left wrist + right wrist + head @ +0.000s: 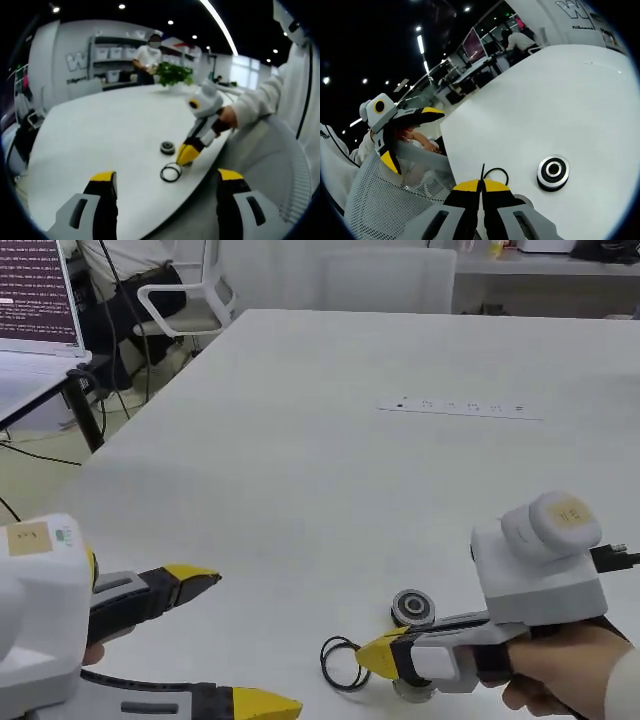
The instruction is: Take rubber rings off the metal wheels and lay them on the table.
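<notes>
A metal wheel (412, 607) (553, 172) (167, 147) lies flat on the white table (330, 460). Thin black rubber rings (340, 661) (170, 172) (496, 174) lie looped on the table just left of it. My right gripper (376, 655) (481, 186) (186, 156) is shut at the rings, with a thin black strand of ring pinched between its yellow tips. A second grey wheel (410, 688) (522, 200) sits partly hidden under that gripper. My left gripper (235, 640) (166, 175) hangs open and empty off the table's near-left edge, pointing toward the rings.
A white power strip (460, 407) lies further back on the table. Beyond the far-left corner stand a screen (35, 290) and a chair (190, 295). A person (148, 55) and a plant (173, 73) are at the table's far end.
</notes>
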{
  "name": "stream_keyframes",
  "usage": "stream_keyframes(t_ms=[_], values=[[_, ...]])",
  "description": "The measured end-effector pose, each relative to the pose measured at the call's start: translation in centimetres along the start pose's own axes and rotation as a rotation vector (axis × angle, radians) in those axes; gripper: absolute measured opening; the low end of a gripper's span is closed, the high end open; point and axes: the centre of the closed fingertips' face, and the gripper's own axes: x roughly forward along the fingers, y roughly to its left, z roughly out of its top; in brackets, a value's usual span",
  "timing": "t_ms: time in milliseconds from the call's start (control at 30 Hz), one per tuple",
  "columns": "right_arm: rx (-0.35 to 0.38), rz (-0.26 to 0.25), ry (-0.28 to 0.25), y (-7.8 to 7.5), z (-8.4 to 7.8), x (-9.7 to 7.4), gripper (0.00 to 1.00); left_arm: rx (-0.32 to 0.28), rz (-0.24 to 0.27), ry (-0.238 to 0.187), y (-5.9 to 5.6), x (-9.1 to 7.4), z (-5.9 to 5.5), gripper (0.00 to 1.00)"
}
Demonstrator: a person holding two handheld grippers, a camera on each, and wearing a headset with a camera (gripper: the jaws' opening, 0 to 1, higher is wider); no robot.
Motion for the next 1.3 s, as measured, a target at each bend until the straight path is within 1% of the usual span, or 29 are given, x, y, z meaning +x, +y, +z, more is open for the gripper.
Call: stream_keyframes(t_ms=[100, 167, 367, 500, 633, 733, 900, 1033, 1100, 1167, 1300], values=[[-0.002, -0.011, 0.003, -0.2, -0.1, 0.0, 0.0, 0.002, 0.002, 0.0, 0.0, 0.0, 0.0, 0.82], [-0.001, -0.037, 0.012, -0.8, -0.2, 0.0, 0.0, 0.001, 0.002, 0.0, 0.0, 0.0, 0.0, 0.82], [-0.005, -0.056, 0.006, -1.3, 0.0, 0.0, 0.0, 0.001, -0.003, 0.005, -0.1, 0.0, -0.1, 0.81], [-0.024, -0.076, 0.015, -1.6, -0.2, 0.0, 0.0, -0.004, -0.003, 0.011, -0.1, 0.0, -0.2, 0.81], [-0.057, -0.08, 0.026, -1.6, -0.3, 0.2, 0.0, -0.003, -0.004, 0.013, -0.1, 0.0, -0.2, 0.8], [-0.094, -0.092, 0.05, -1.7, -0.7, 0.3, 0.0, -0.005, -0.005, 0.016, -0.1, 0.0, -0.3, 0.8], [-0.119, -0.091, 0.054, -1.7, -0.7, 0.4, 0.01, -0.003, -0.004, 0.019, -0.1, 0.0, -0.4, 0.79], [-0.176, -0.104, 0.071, -1.7, -0.8, 0.4, 0.01, 0.0, -0.003, 0.02, 0.0, 0.0, -0.4, 0.79], [-0.208, -0.096, 0.078, -1.5, -0.8, 0.5, 0.04, 0.002, -0.001, 0.024, 0.0, 0.0, -0.5, 0.79], [-0.246, -0.107, 0.086, -1.5, -0.8, 0.5, 0.07, 0.004, -0.001, 0.026, 0.0, 0.0, -0.5, 0.78], [-0.282, -0.112, 0.098, -1.5, -0.9, 0.6, 0.08, 0.002, 0.001, 0.026, 0.0, 0.0, -0.5, 0.78]])
